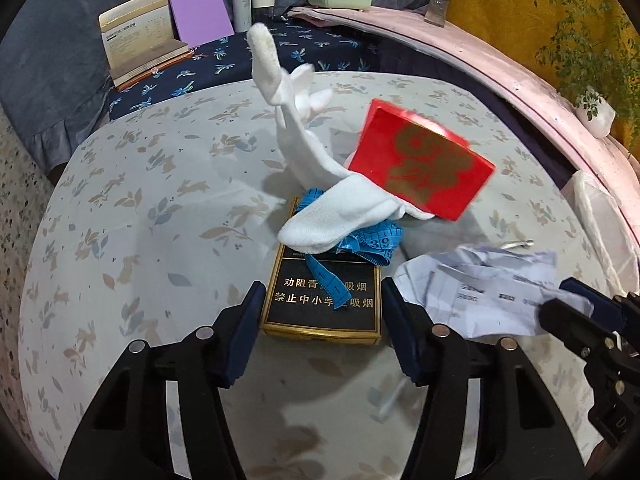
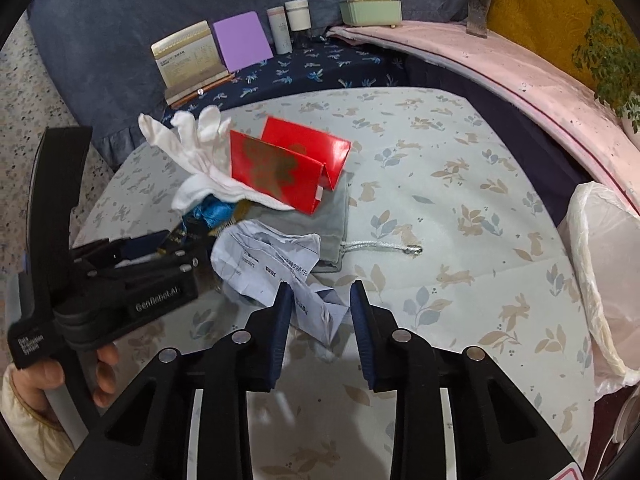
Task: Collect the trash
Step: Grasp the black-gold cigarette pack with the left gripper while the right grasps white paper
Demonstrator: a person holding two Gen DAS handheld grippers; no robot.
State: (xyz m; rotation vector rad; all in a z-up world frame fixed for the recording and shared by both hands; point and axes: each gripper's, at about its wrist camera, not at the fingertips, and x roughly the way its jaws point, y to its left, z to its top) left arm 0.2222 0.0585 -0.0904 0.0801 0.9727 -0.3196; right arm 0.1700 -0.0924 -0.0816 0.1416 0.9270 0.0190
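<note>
Your left wrist camera looks steeply down along its fingers, close over the black box (image 1: 320, 300) on the table (image 1: 140, 208). Your right wrist camera faces likewise from just beside, close over the crumpled paper (image 2: 272, 256). Both share the red envelope (image 1: 420, 160) and white glove (image 2: 192, 148).

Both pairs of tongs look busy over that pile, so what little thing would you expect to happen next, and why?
Probably the right tongs pinch fully on the crumpled paper and lift it toward the bag-lined bin. A corner of the paper already lies between their pads, with gaps showing. The left tongs straddle the black box.
</note>
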